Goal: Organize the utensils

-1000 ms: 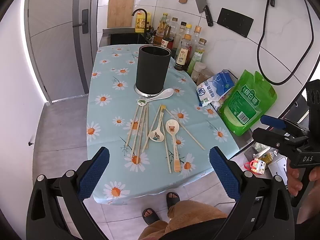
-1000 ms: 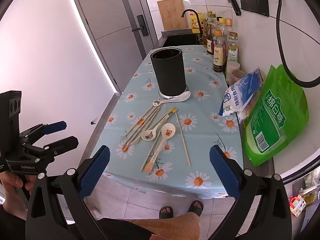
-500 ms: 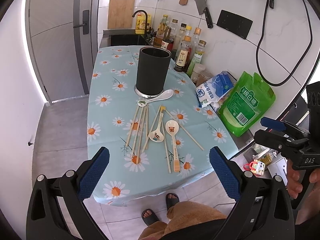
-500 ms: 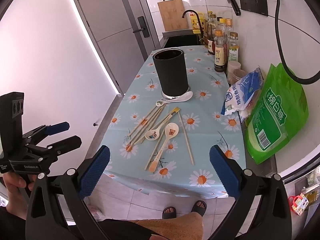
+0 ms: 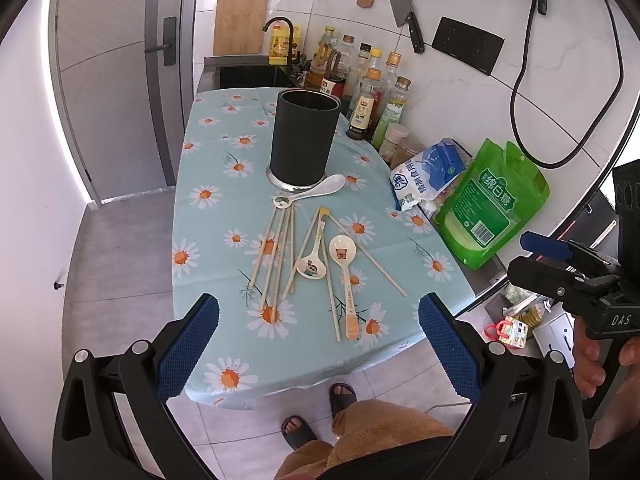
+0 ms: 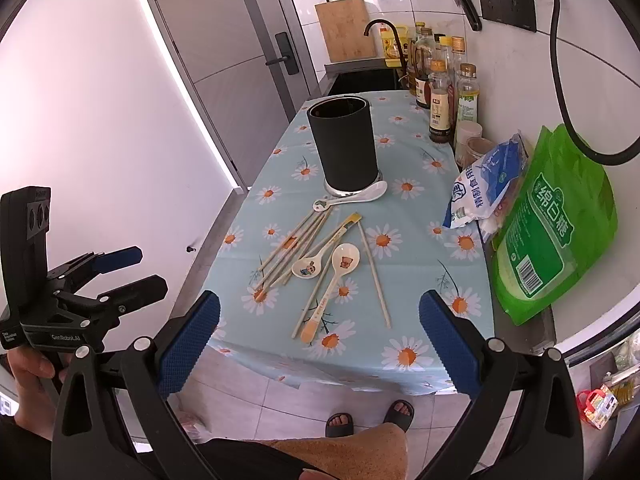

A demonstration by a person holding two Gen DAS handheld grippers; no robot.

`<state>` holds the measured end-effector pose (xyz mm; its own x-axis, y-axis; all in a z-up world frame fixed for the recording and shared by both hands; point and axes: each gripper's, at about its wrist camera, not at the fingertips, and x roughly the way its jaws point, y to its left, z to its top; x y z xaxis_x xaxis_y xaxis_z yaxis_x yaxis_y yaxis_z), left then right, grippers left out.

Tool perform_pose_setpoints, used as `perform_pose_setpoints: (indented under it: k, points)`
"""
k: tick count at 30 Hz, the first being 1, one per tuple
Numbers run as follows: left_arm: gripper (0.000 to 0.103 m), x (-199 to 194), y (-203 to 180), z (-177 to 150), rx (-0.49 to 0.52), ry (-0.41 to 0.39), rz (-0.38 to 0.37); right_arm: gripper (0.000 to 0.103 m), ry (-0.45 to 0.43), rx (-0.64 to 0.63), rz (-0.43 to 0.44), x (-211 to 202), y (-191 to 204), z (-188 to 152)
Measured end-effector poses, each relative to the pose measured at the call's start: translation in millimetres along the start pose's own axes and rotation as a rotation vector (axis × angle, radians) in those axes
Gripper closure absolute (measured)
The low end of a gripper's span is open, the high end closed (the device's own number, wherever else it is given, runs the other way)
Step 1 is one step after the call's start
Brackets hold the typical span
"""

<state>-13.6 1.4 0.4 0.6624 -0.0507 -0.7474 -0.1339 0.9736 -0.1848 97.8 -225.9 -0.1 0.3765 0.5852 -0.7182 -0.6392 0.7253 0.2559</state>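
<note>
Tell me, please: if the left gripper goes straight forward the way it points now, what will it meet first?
Probably the loose chopsticks and the cartoon spoon lying flat on the daisy tablecloth. The left gripper, jaws open, points there. The black holder stands farther back; depth is uncertain.

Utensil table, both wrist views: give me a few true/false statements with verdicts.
1. The black holder stands upright. True.
2. The white spoon is inside the holder. False: it lies on the tablecloth against the holder's base.
3. The left gripper holds a chopstick. False: it is open and holds nothing.
4. The right gripper is open. True.
5. The chopsticks lie loose on the cloth. True.
</note>
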Motion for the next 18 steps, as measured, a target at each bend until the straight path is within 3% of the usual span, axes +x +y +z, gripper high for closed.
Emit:
perform_pose_setpoints:
  k: [18]
  points:
    - [0.006,-1.0,-2.1,3.0,0.011,0.012,-0.014,0.004,0.003,0.012,-0.010,-3.4,2.2,-3.9]
